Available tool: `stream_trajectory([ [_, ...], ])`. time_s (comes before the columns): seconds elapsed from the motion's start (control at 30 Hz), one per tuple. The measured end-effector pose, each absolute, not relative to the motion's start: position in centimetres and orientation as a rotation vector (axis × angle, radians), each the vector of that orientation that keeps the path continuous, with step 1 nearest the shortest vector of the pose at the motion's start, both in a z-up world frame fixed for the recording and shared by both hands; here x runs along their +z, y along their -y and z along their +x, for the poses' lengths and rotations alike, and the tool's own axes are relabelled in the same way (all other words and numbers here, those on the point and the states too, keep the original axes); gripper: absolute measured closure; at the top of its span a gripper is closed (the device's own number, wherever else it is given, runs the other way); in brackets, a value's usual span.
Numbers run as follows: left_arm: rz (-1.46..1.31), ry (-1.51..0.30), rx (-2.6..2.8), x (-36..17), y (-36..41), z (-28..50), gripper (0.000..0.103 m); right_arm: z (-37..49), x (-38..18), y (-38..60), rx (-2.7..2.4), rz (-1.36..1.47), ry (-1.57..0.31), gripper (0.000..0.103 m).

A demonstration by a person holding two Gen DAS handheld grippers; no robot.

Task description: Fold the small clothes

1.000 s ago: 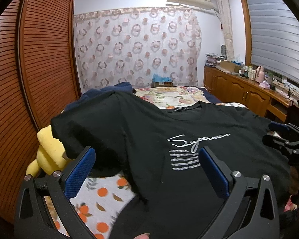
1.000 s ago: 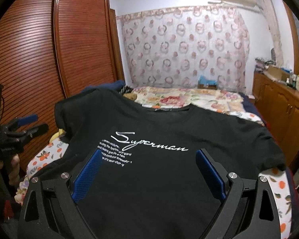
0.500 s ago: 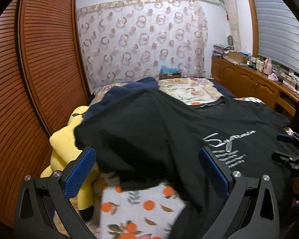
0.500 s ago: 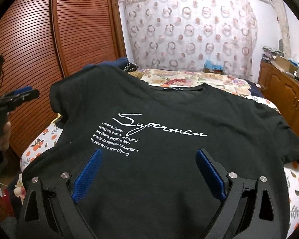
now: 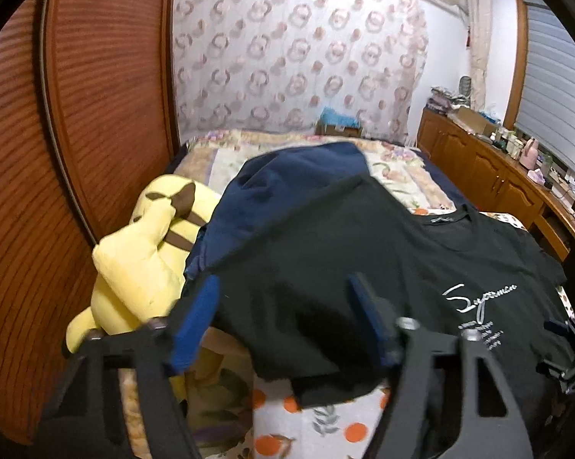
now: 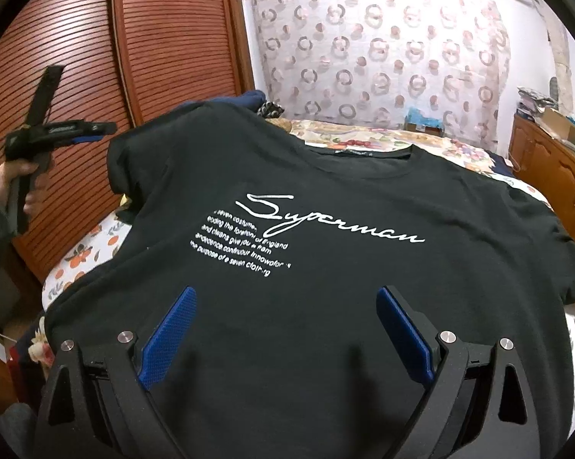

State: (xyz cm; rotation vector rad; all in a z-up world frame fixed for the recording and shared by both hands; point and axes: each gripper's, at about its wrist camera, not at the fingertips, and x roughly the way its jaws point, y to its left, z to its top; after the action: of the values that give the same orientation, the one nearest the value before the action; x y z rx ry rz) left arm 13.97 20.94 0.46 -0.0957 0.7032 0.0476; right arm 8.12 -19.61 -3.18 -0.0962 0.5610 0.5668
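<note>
floral bed (image 6: pixel 459 153) carries a flat black t-shirt (image 6: pixel 325 210), white script up; both hand-held grippers gape wide.

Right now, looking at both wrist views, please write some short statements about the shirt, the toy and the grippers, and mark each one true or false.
1. The black T-shirt lies print side up. True.
2. The right gripper is shut on the shirt. False: its jaws stand open.
3. A yellow plush toy lies beside the wardrobe. True.
4. The shirt's print reads "Batman". False: it reads "Superman".
5. The left gripper is open. True.
</note>
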Motion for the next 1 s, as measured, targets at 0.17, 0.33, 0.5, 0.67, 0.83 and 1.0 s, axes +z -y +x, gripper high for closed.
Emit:
stream_trajectory([
  [0.17, -0.057, -0.753, 0.096, -1.2, -22.7, 16.1, 0.053, 7.7, -3.2, 19.3, 0.564, -0.113, -0.55, 0.007],
  [0.33, 0.002, -0.752, 0.121, -1.5, -22.9, 16.6, 0.053, 7.1, -3.2, 19.2, 0.564, -0.125, -0.54, 0.007],
  [0.5, 0.041, -0.75, 0.111, -1.1, -22.7, 16.1, 0.094, 7.0, -3.3, 19.2, 0.566, -0.116, -0.541, 0.007],
  [0.67, 0.059, -0.693, 0.095, 0.7, -22.2, 14.9, 0.1, 7.0, -3.2, 19.3, 0.569, -0.113, -0.541, 0.007],
  [0.83, 0.095, -0.639, 0.056, 3.4, -20.1, 13.5, 0.101, 7.2, -3.2, 19.5, 0.573, -0.107, -0.545, 0.007],
  [1.0, 0.104, -0.575, -0.041, 7.0, -16.4, 13.3, 0.101, 7.3, -3.3, 19.6, 0.575, -0.1, -0.547, 0.007],
])
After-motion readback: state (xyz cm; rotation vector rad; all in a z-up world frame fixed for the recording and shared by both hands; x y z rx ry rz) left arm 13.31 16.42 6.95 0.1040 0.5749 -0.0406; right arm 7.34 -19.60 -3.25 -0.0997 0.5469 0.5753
